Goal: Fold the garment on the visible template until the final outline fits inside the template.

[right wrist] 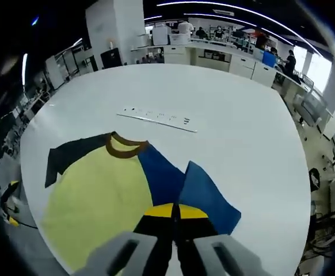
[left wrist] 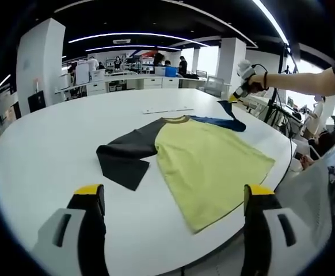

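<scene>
One sleeve (right wrist: 205, 198) pinched by R gripper (right wrist: 176, 211) (table (right wrist: 231, 115) roomy).

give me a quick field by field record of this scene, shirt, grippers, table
shirt: yellow body, brown collar, lying flat on the table
black sleeve: spread out flat
blue sleeve: lifted, pinched at its edge
right gripper: shut on the blue sleeve
left gripper: open, hovering short of the shirt
table: white, round
other item: white strip beyond the collar

Open-plan lab: white cabinets (left wrist: 127, 82), pillars (left wrist: 38, 63), ceiling light strips (left wrist: 139, 37).
</scene>
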Motion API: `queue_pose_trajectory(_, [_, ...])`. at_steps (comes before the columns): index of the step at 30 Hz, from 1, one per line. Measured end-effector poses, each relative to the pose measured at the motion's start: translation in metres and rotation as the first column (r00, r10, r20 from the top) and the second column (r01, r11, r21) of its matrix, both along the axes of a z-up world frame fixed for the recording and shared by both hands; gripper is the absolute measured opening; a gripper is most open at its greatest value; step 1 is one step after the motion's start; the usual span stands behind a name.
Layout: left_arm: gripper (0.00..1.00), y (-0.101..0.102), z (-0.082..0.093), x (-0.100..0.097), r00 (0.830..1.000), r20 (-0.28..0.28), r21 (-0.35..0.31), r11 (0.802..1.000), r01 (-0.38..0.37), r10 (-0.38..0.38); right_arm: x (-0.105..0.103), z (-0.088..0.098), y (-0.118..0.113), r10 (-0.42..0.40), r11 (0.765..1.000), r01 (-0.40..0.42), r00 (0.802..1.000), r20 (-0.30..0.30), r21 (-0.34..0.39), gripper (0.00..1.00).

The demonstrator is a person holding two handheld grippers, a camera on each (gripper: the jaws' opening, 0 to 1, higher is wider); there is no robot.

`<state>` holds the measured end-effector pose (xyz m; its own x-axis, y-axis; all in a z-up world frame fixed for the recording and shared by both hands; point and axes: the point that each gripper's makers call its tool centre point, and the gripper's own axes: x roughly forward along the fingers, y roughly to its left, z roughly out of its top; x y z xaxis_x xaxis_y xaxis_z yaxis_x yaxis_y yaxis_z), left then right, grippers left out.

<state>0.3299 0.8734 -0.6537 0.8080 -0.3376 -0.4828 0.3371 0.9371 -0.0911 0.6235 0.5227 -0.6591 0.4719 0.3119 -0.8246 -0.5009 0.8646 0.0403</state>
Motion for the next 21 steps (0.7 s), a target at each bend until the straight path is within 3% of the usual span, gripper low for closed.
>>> queue_pose_trajectory(9, [0.99,0.003,-0.005,0.000,1.000,-0.013,-0.044,0.999,-0.008,0.007,0.004,-0.001,0.034,0.049,0.999,-0.049,0.999,0.000,-0.021,0.00])
queue_pose_trajectory(21, [0.99,0.006,-0.011,-0.002,1.000,-0.020,-0.041,0.999,-0.015,0.014,0.005,0.006,0.079,0.097,0.995,-0.097,0.995,0.010,-0.003,0.00])
